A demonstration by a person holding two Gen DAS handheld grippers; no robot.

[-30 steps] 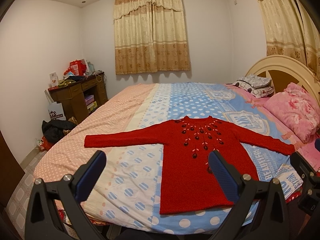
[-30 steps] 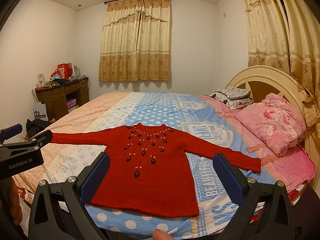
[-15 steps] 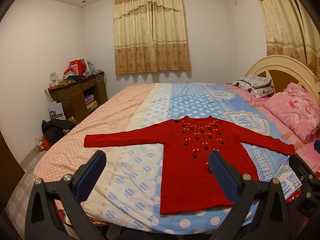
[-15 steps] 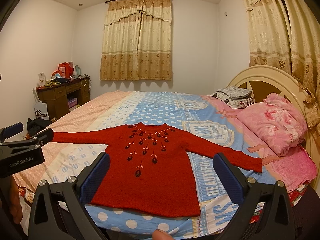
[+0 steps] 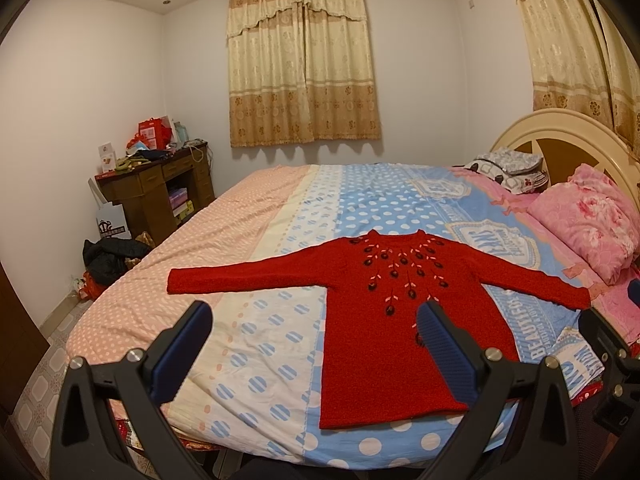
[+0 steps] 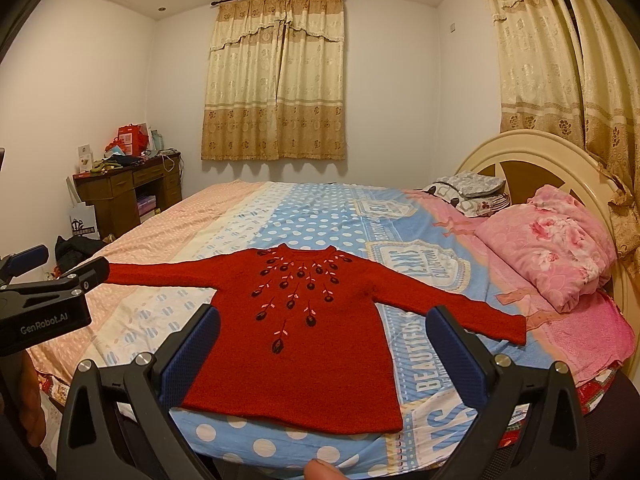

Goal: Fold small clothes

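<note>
- While you hold both off the bed (image 5: 248,216), your left hand-held gripper (image 5: 316,344) and right hand-held gripper (image 6: 322,346) gape wide, empty.
- Red sweater (image 6: 296,320) lies flat at the bed's near edge, sleeves spread; every fold remains.

Black left gripper (image 5: 312,332) and right gripper (image 6: 322,336), blue-padded jaws, silver screws, "GenRobot.AI" lettering.

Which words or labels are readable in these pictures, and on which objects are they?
"GenRobot.AI": on the left gripper body, in the right wrist view.
"BEAUTIFUL": on the bedsheet, partly covered in the right wrist view.
Sheet crest lettering: distorted, not readable.
White bag by the desk: print too small.
</note>
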